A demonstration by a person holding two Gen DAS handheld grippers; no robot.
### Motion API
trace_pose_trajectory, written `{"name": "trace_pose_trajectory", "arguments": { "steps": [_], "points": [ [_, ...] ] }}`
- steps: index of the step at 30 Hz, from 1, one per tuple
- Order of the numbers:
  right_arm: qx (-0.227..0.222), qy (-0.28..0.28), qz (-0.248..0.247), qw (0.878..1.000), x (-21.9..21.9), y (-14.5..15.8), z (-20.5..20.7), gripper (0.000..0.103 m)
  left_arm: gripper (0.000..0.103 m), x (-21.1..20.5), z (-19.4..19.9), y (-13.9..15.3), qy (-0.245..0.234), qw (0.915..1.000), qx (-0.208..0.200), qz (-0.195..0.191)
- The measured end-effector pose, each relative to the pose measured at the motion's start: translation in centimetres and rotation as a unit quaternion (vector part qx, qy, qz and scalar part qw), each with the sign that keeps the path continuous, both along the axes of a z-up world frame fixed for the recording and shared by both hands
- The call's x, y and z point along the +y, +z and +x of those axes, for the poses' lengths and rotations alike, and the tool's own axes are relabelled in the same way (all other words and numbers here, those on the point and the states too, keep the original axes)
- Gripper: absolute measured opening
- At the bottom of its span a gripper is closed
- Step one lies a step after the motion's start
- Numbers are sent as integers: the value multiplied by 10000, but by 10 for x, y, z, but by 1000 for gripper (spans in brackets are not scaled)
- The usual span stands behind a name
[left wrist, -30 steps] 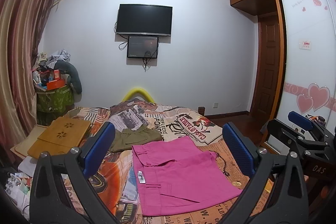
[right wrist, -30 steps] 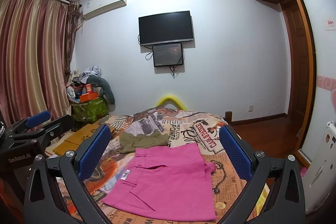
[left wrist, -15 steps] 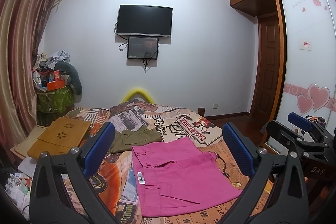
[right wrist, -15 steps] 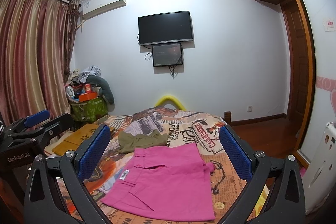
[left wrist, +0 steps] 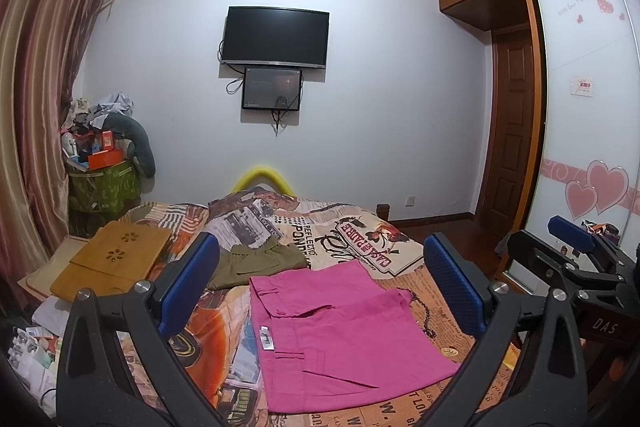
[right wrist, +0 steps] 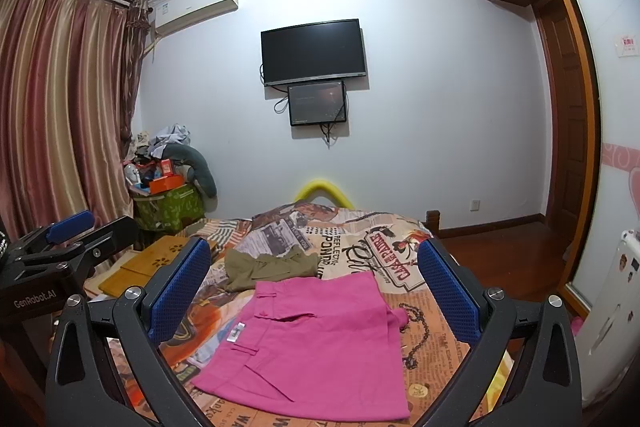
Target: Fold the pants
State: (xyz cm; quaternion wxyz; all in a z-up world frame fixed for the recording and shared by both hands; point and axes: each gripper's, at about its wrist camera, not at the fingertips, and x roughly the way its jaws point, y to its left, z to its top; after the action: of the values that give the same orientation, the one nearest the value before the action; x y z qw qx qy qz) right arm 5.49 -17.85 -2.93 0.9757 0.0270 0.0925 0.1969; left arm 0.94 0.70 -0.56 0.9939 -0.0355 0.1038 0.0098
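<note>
Pink pants (left wrist: 336,335) lie folded flat on the patterned bedspread (left wrist: 360,239), with a white label at their left edge; they also show in the right wrist view (right wrist: 316,339). My left gripper (left wrist: 320,287) is open and empty, held above the near end of the pants. My right gripper (right wrist: 316,287) is open and empty too, above the same pants. Each gripper shows in the other's view: the right one (left wrist: 576,255) at the right edge, the left one (right wrist: 68,235) at the left edge.
Folded olive-green shorts (left wrist: 260,263) lie just beyond the pink pants. A wooden lap tray (left wrist: 116,259) sits at the bed's left. A green bin (left wrist: 104,187) piled with clutter stands by the curtain. A wardrobe (left wrist: 584,147) and door are at the right.
Both grippers have drifted slightly; the pants sit a touch lower in view. Nothing was gripped or released.
</note>
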Motion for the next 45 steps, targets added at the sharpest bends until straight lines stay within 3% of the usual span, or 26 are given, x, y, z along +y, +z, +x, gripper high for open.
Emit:
{"name": "trace_pose_trajectory", "arguments": {
  "steps": [29, 39, 45],
  "points": [
    [94, -44, -13, 9999, 1, -9, 8, 103, 103, 3, 20, -14, 81, 9998, 192, -3],
    [617, -186, -4, 9979, -12, -36, 54, 103, 103, 13, 85, -44, 138, 9955, 934, 4],
    [1184, -390, -371, 9915, -24, -73, 103, 103, 103, 32, 138, -79, 247, 9879, 1528, 23]
  ]
}}
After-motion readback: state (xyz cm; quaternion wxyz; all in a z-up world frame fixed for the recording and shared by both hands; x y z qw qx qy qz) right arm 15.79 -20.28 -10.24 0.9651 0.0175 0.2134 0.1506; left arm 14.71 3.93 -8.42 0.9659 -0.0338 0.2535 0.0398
